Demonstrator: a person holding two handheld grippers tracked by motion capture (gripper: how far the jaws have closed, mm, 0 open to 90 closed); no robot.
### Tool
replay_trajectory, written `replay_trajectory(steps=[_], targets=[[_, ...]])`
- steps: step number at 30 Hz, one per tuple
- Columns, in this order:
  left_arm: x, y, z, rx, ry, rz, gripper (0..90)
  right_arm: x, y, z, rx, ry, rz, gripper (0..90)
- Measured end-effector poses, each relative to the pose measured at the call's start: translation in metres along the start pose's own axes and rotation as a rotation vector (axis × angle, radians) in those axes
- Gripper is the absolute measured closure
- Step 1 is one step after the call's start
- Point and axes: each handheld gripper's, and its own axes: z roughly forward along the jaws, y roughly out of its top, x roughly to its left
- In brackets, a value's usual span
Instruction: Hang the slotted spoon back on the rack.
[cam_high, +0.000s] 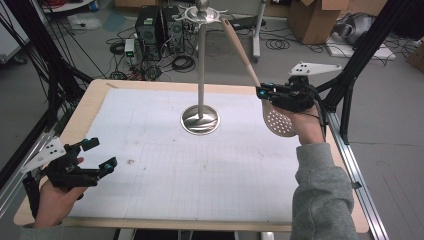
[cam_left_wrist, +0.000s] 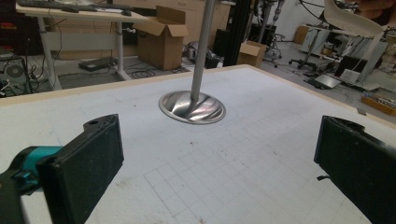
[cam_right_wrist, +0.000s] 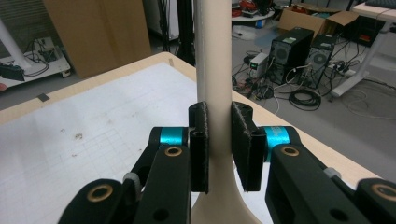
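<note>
A beige perforated spoon (cam_high: 279, 121) with a long handle (cam_high: 240, 50) is held up at the table's right side, handle end reaching toward the hooked top (cam_high: 200, 14) of a metal stand. The stand's round base (cam_high: 200, 120) rests mid-table on the white gridded mat. My right gripper (cam_high: 261, 91) is shut on the spoon's handle just above the head; in the right gripper view the handle (cam_right_wrist: 214, 56) rises between the pads of the gripper (cam_right_wrist: 219, 144). My left gripper (cam_high: 101, 153) hovers open and empty at the near left. From the left gripper (cam_left_wrist: 219, 163) the stand base (cam_left_wrist: 192, 107) lies ahead.
The wooden table (cam_high: 95, 100) carries the white mat (cam_high: 150, 150). Black frame posts stand at the right (cam_high: 350, 75) and left edges. Computer towers (cam_high: 150, 25), cables and cardboard boxes (cam_high: 312, 17) sit on the floor beyond the far edge.
</note>
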Motion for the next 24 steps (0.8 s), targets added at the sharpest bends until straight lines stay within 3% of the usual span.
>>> replay_trajectory(steps=[24], targets=[[0.0, 0.0, -0.002, -0.007, -0.009, -0.004, 1.8, 0.009, -0.002, 0.039, 0.057, 0.0, 0.016, 78.3]])
